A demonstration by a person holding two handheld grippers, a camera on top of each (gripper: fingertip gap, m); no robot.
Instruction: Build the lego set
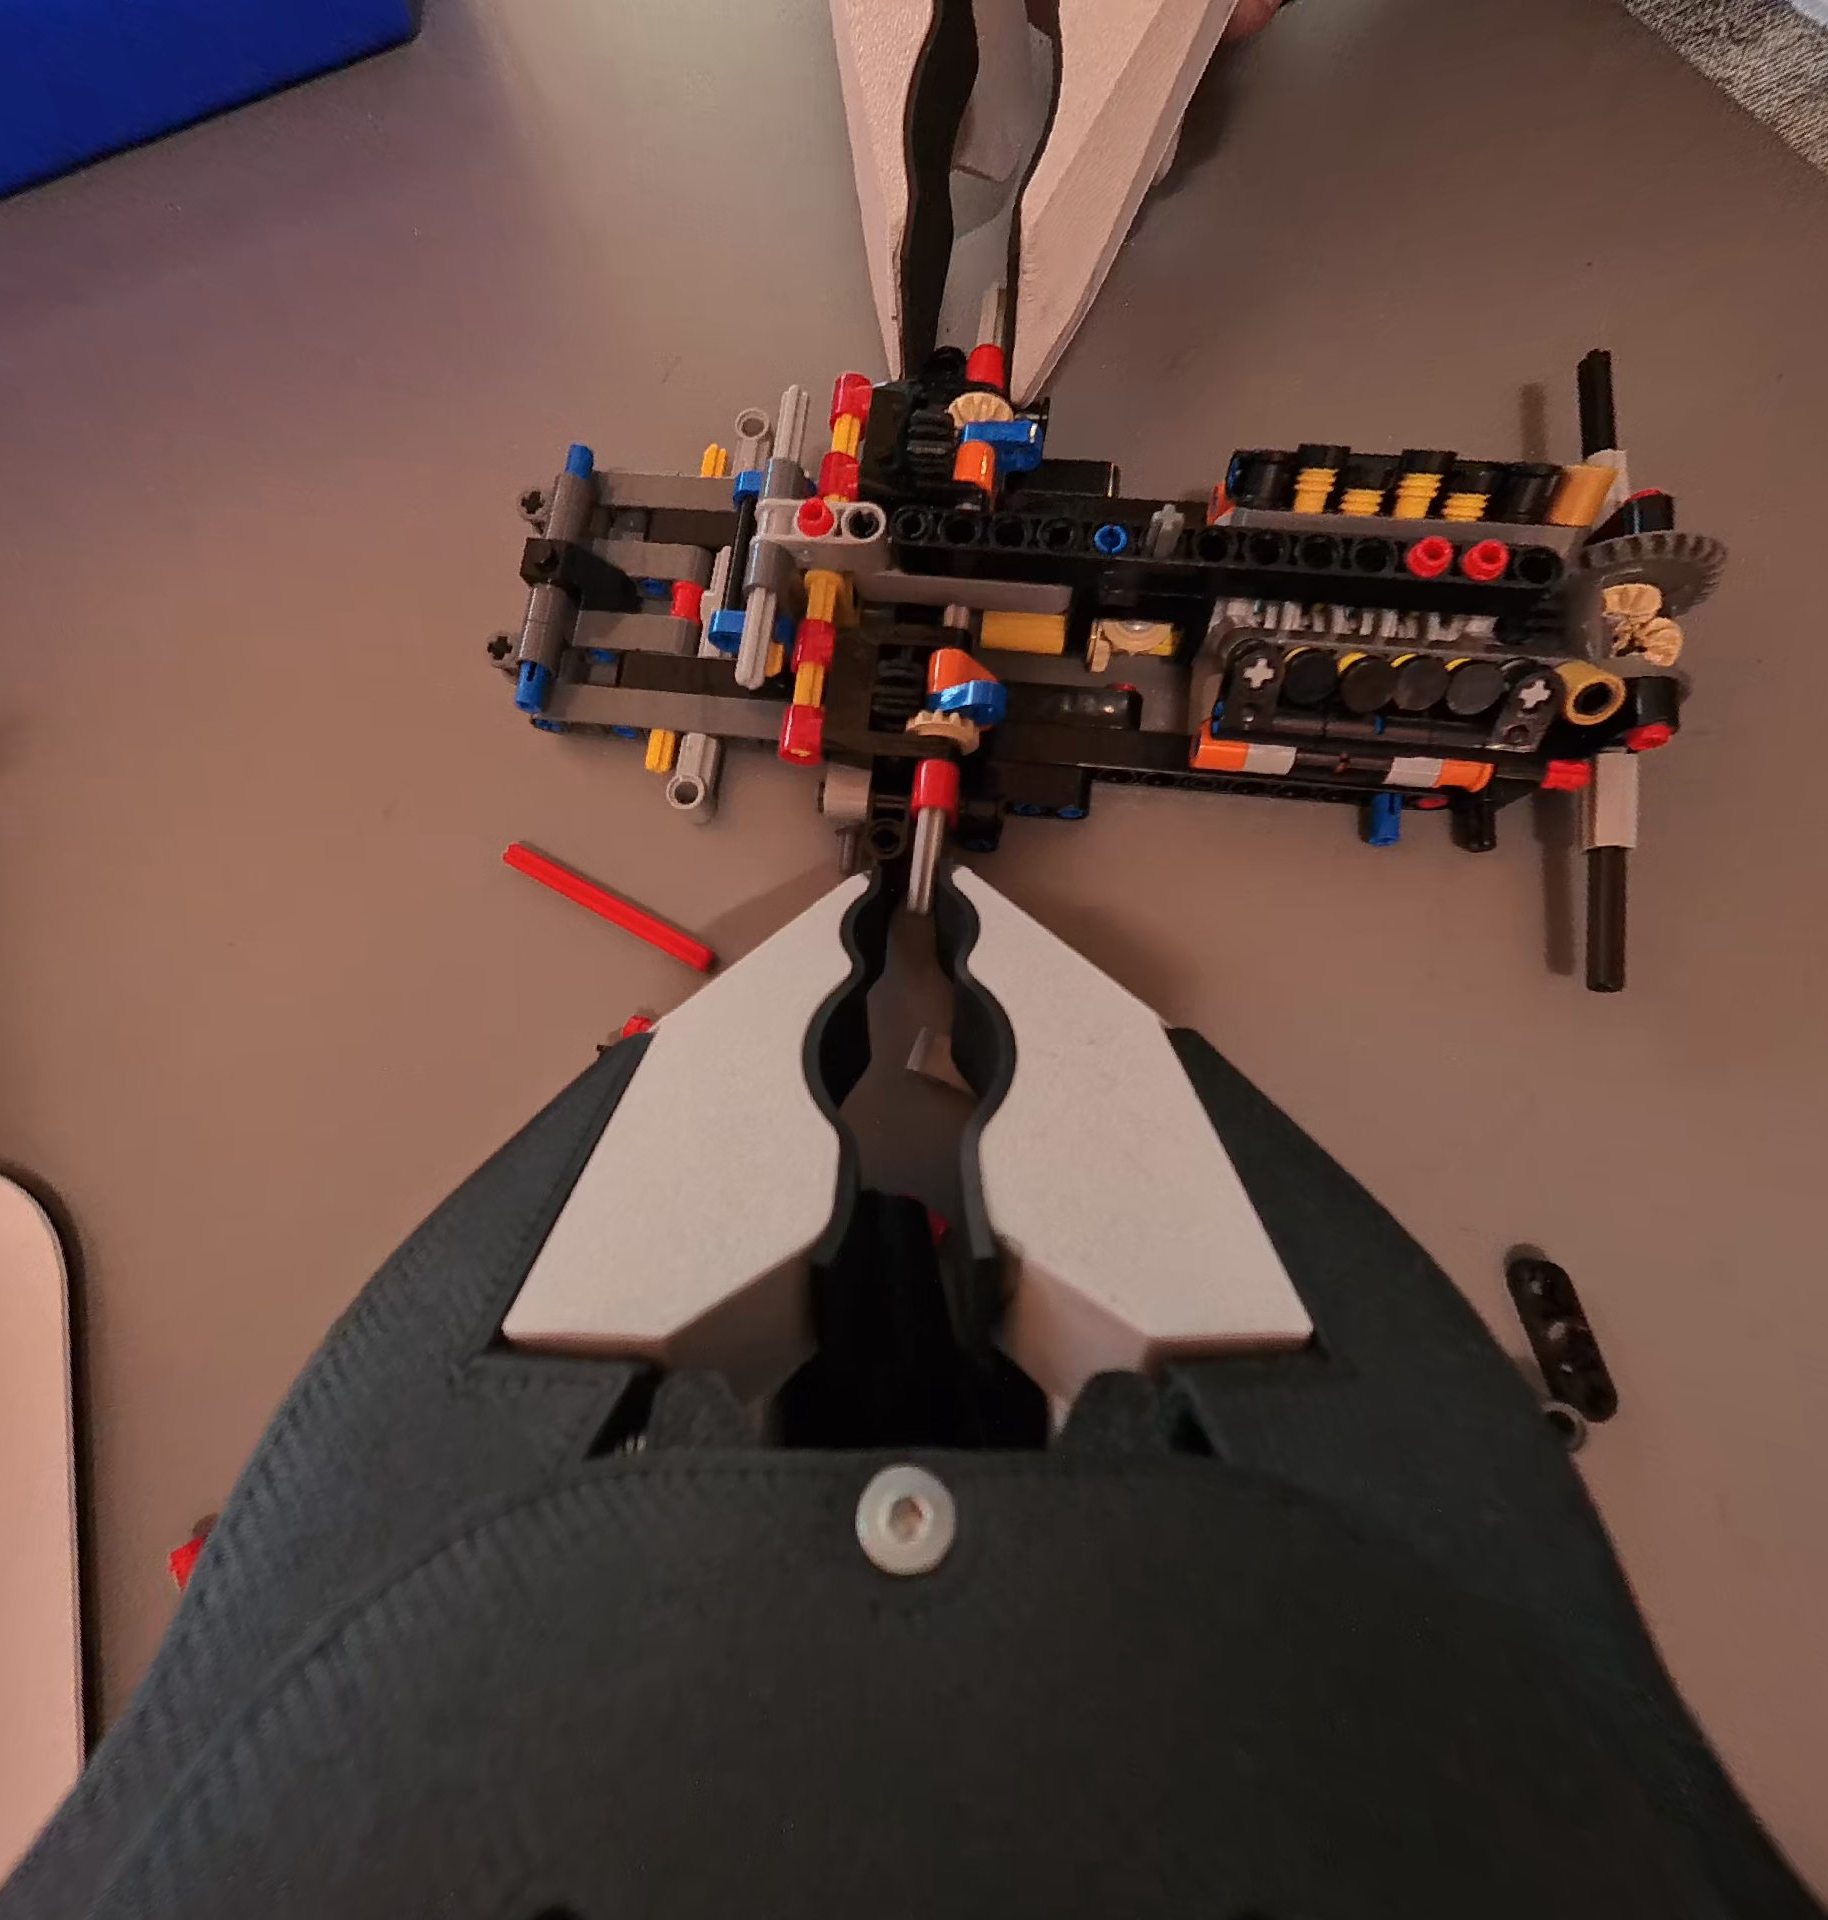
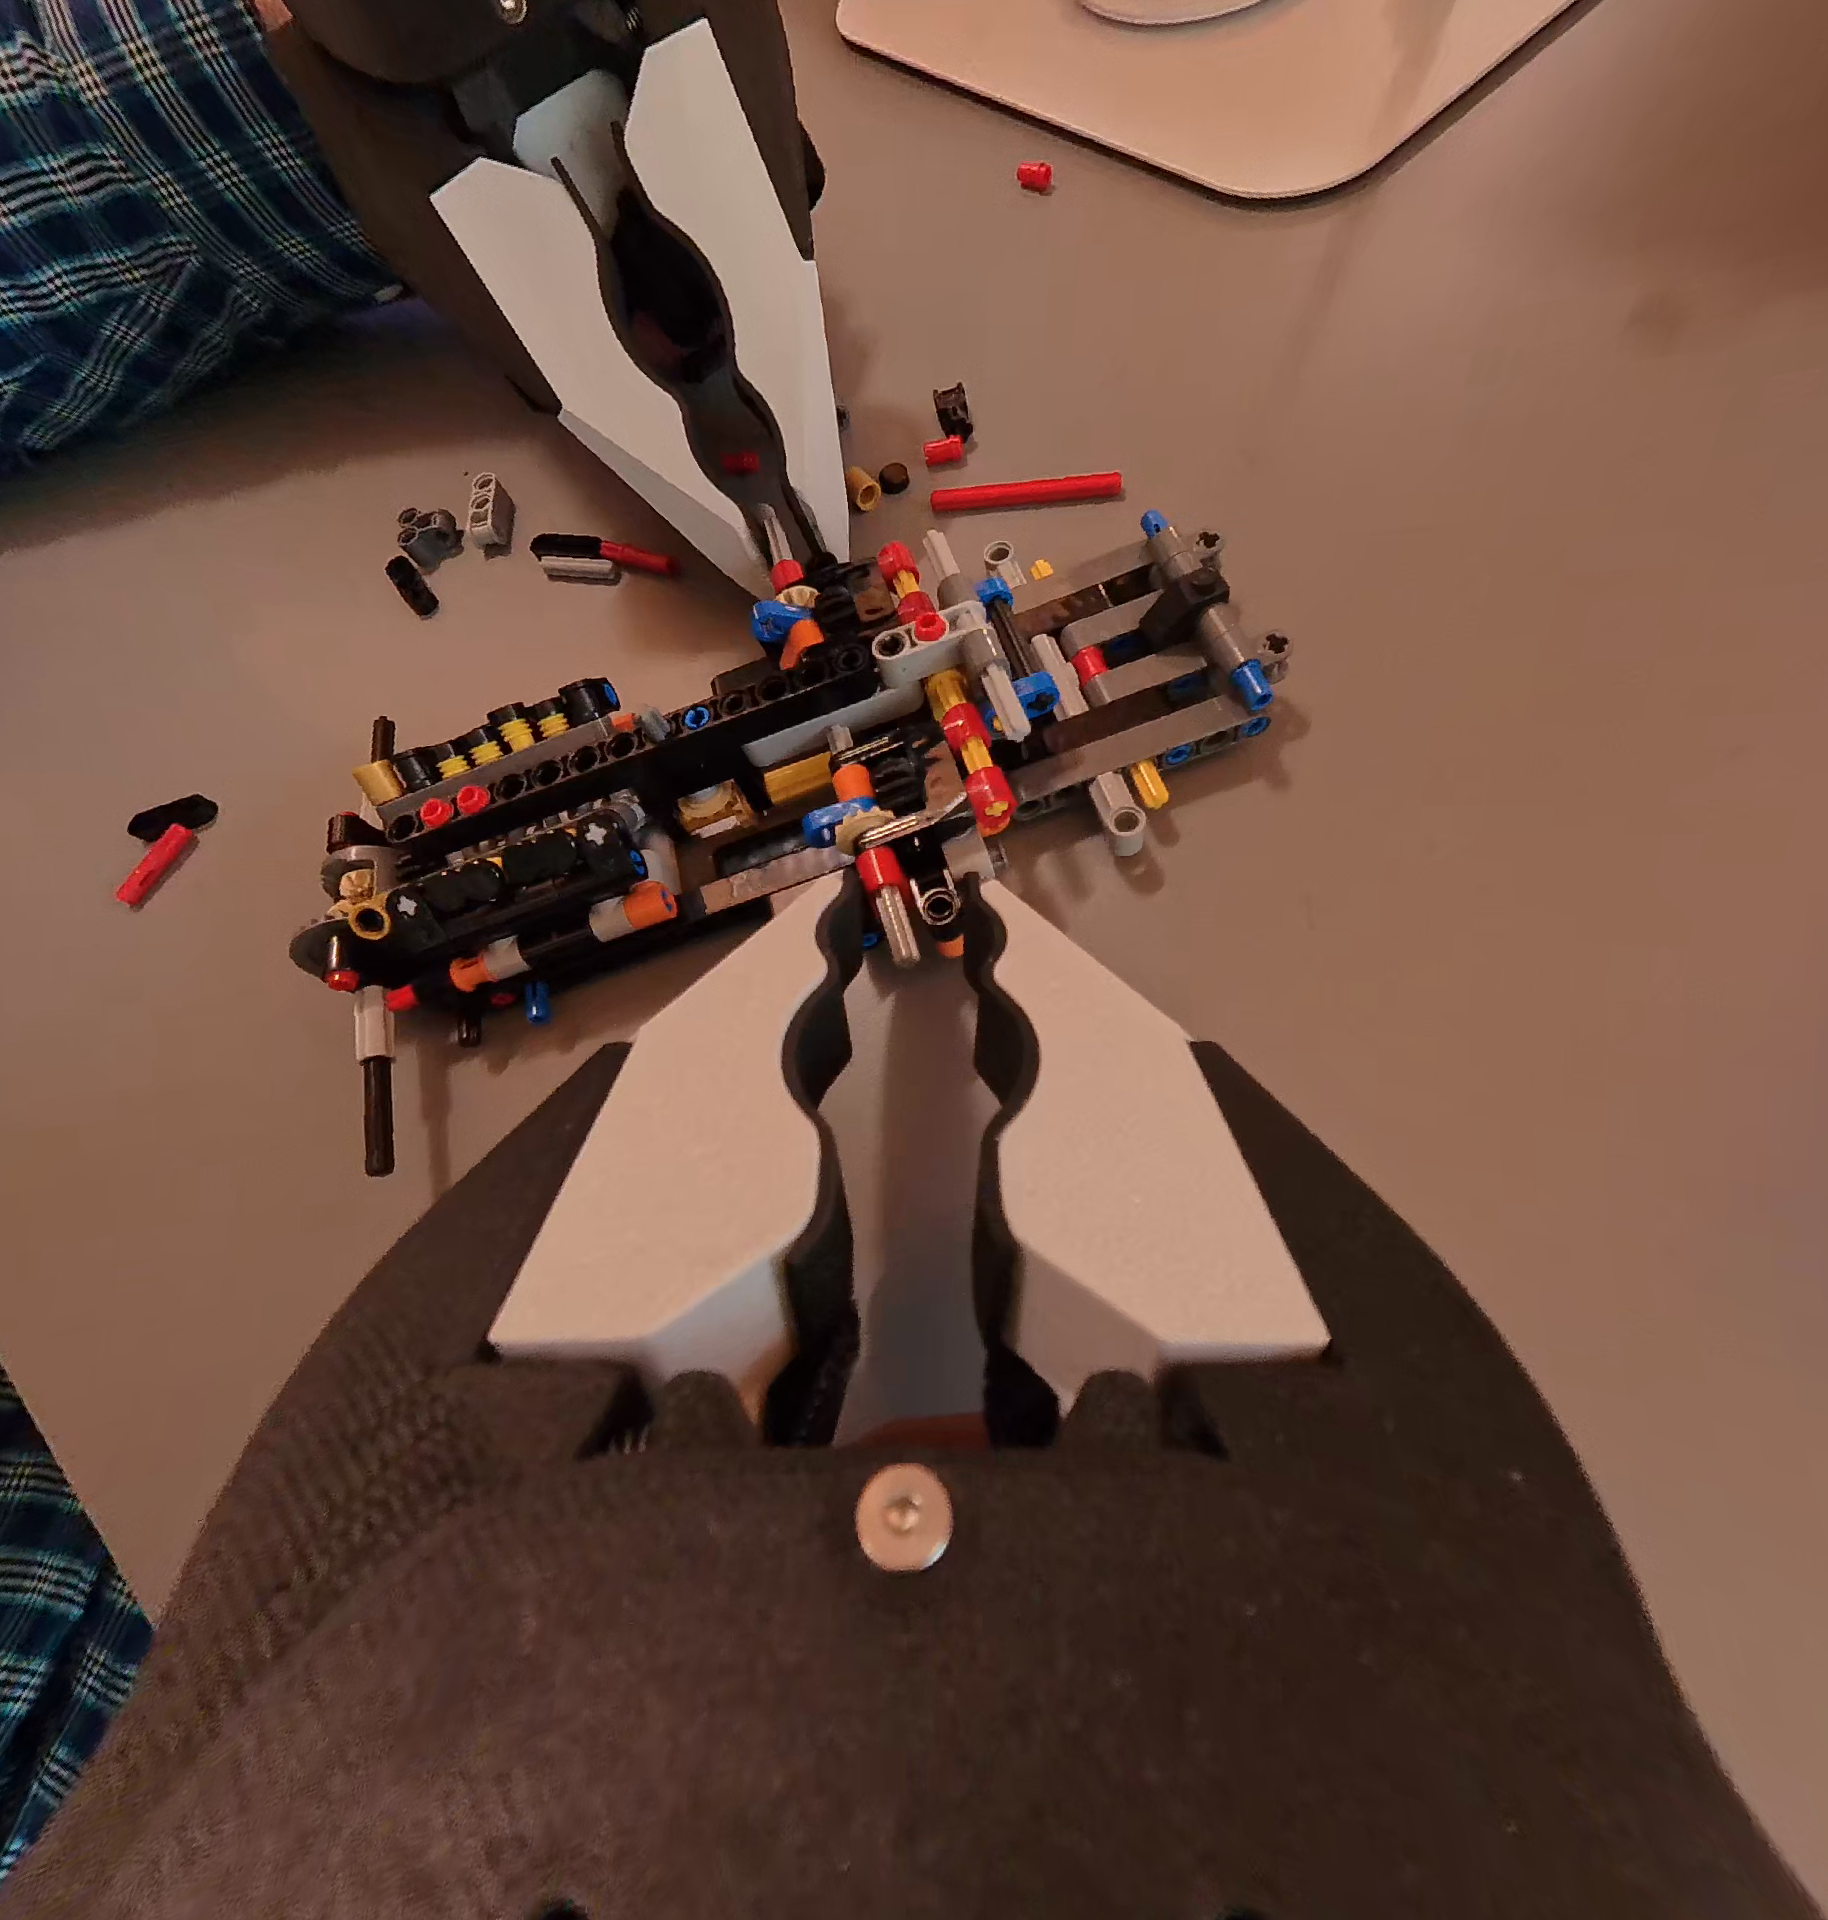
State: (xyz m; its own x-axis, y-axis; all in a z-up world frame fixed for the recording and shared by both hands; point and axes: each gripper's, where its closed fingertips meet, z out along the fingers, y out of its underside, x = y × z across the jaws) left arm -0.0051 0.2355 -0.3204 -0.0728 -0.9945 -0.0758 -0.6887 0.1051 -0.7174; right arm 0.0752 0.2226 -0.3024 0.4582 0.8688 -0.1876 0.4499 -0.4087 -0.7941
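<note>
The long lego model [image 1: 1097, 582] of black, grey, red and yellow parts lies flat on the grey table [image 1: 266, 520]; it also shows in the right wrist view [image 2: 681, 790]. My left gripper [image 1: 915, 894] is shut on a grey axle [image 1: 925, 862] with a red bush that sticks out of the model's near side. My right gripper [image 2: 910, 904] grips the opposite side, closed around a grey axle [image 2: 897, 925] and a black connector [image 2: 936, 899]. Each gripper shows in the other's view, the right [image 1: 977, 358] and the left [image 2: 785, 545].
A loose red axle [image 1: 609, 906] lies left of my left gripper and a black beam [image 1: 1559, 1335] to its right. Several small loose parts [image 2: 474, 520] lie beside the model. A beige mat [image 2: 1201, 94], a blue box [image 1: 110, 83] and a plaid sleeve [image 2: 110, 208] sit at the edges. My right fingertips sit around 9 cm from my left ones.
</note>
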